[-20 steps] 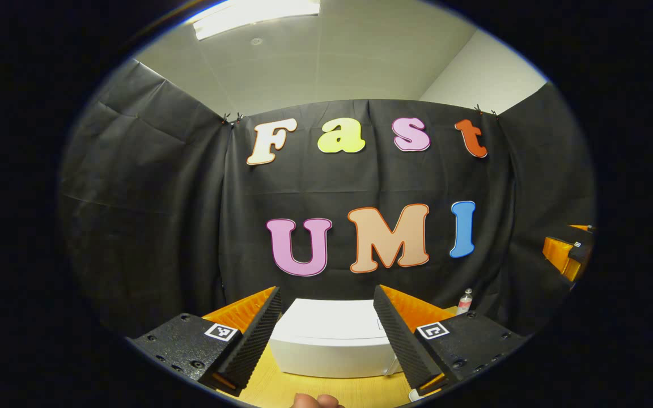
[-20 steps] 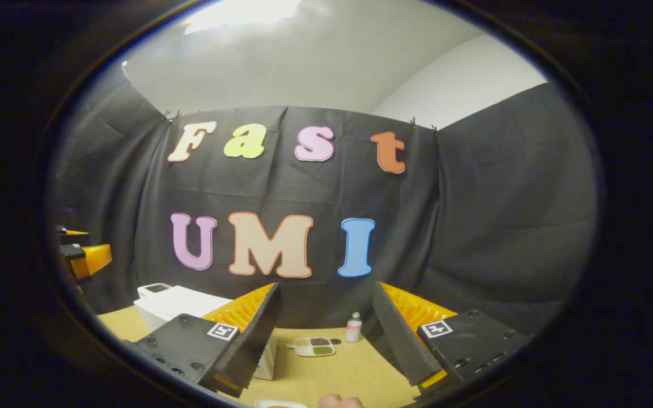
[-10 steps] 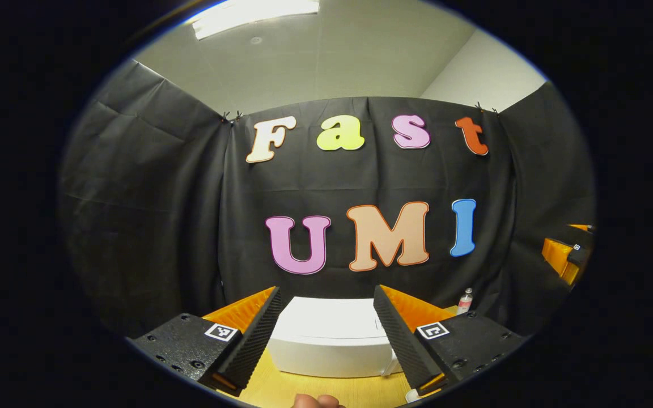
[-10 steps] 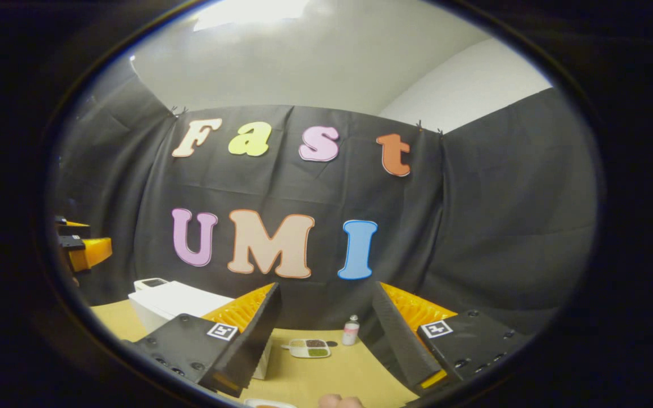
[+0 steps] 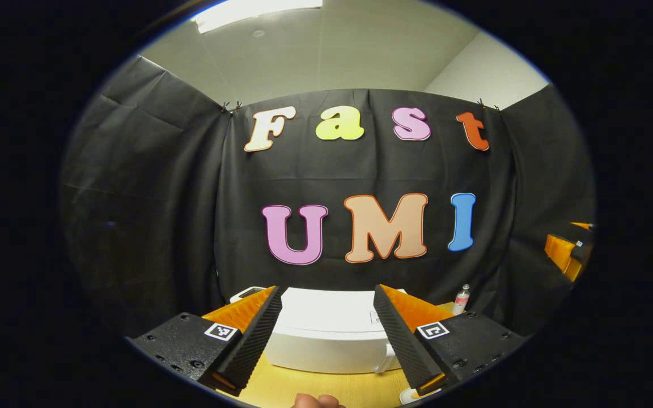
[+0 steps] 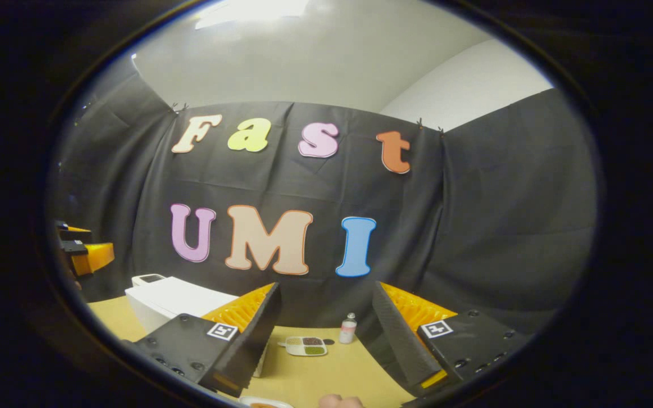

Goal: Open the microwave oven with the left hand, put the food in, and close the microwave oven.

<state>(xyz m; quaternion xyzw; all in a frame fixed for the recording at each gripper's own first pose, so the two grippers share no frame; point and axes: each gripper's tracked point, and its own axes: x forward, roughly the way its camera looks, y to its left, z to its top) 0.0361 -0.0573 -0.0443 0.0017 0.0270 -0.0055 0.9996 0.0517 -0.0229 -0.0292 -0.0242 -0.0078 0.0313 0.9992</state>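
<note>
Sitting on the wooden table (image 5: 326, 391), the white microwave (image 5: 326, 334) faces us in the left gripper view, framed between the two fingers of the left gripper (image 5: 326, 334), and we see its door closed, with a pale handle (image 5: 386, 362) at its right front corner. We hold the left gripper above the near edge of the table, its jaws wide apart and touching nothing. In the right gripper view we see the same microwave (image 6: 173, 300) off to the left, partly hidden behind that gripper's left finger. A plate of food (image 6: 264, 403) peeks in at the very bottom of that view, close to us; what lies on it we cannot tell. The right gripper (image 6: 326, 340) also hangs over the table (image 6: 332, 368) with its jaws spread and nothing between them. Farther back, near the black cloth wall (image 6: 474, 238), we see a small divided dish (image 6: 305, 345) with brown and green fillings, and just beside it to the right a little bottle (image 6: 348, 328) standing upright. A fingertip (image 5: 315, 401) shows at the bottom edge of the left gripper view.
</note>
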